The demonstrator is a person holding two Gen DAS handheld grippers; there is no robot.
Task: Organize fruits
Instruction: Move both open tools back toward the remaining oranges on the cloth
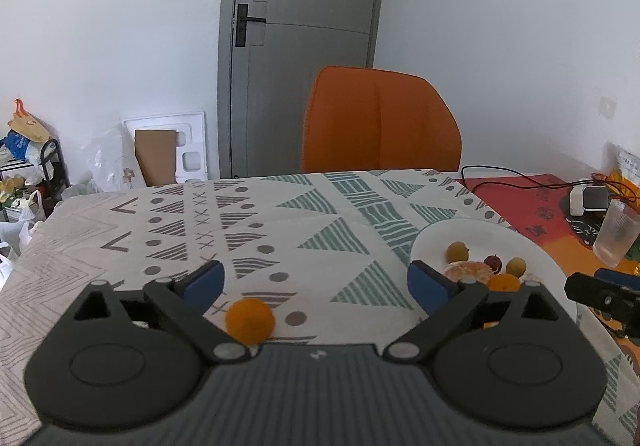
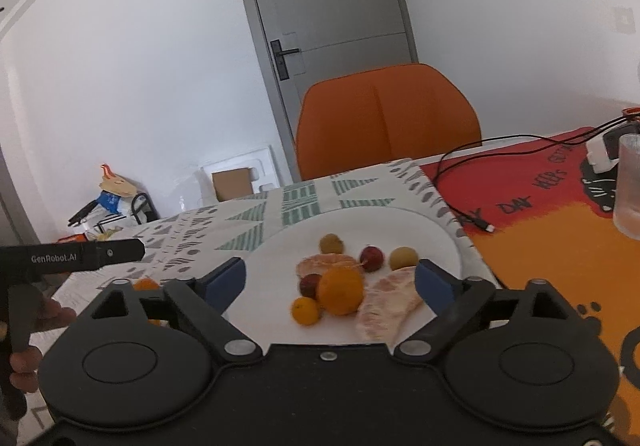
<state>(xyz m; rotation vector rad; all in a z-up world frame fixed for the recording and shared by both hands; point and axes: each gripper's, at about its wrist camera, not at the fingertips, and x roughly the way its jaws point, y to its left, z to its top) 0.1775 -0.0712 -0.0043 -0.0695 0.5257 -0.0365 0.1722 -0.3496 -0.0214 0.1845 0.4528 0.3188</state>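
A white-walled room with a grey door [image 1: 304, 46] and an orange chair [image 1: 380, 122] stood behind the table [image 1: 132, 246], which was draped in a pale cloth printed with green triangles; a red and orange mat [image 2: 532, 230] covered its right side, where a ribbed plastic cup [image 2: 630, 182] and a black cable [image 2: 464, 174] lay.

One small orange [image 1: 250, 320] sat alone on the cloth, off the white plate [image 2: 280, 246]. It looked light, round and firm-skinned, likely to roll if nudged and to bruise or split under a hard squeeze, so a gentle pinch across its widest middle seemed the safest hold. In the left wrist view it lay low between the spread fingers of the left claw [image 1: 316, 282], nearer the left finger and close to the claw's body, not touched by either pad. The left claw was released and carried nothing.

The right claw [image 2: 330, 278] was likewise spread wide and empty, hanging over the plate. There lay a larger orange [image 2: 340, 291], a small kumquat-like fruit [image 2: 305, 311], two dark red fruits [image 2: 371, 258], two yellow-green ones [image 2: 403, 257], a peeled citrus [image 2: 326, 264] and a pale pomelo-like segment [image 2: 386, 308]; the peeled pieces looked soft and easily torn. The larger orange sat roughly midway between the right claw's fingers, the pomelo-like segment just beside the right finger.
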